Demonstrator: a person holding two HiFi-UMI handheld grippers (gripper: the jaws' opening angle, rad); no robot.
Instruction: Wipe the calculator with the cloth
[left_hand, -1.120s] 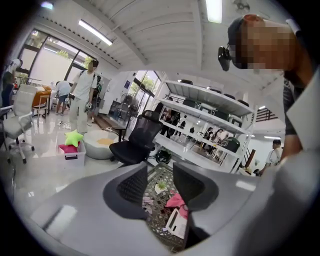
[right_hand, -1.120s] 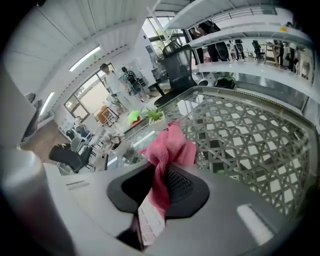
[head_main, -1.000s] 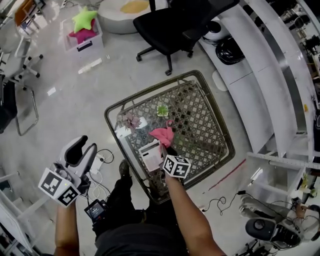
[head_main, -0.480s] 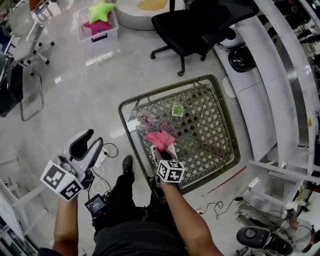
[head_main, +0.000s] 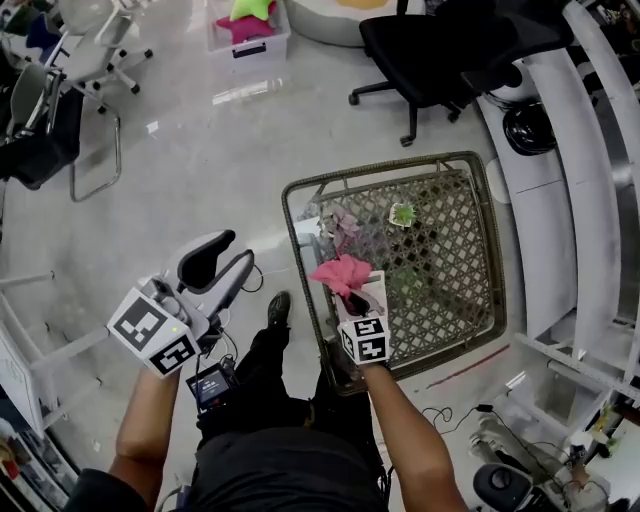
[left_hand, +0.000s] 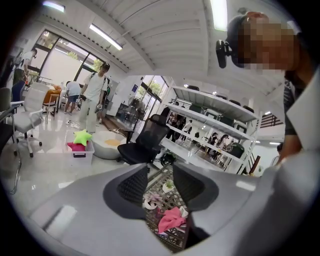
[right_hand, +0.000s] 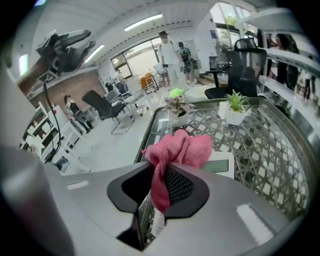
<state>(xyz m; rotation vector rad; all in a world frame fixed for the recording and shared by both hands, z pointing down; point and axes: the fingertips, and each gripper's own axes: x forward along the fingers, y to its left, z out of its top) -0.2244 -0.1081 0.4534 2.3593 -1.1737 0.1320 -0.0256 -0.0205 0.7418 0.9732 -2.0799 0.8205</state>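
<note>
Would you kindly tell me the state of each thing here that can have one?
Right gripper, shut on the cloth.
Left gripper, open, empty.
Cloth, bunched, over the calculator.
Calculator, flat on the table, partly covered.
Plant, upright.

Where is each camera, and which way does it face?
Head view: on the person's head, facing down at the table; shows forearms, left gripper, right gripper.
Left gripper view: on that gripper, along its open fingers toward the table.
Right gripper view: on that gripper, along fingers gripping the cloth.
Shared: all see the cloth.
</note>
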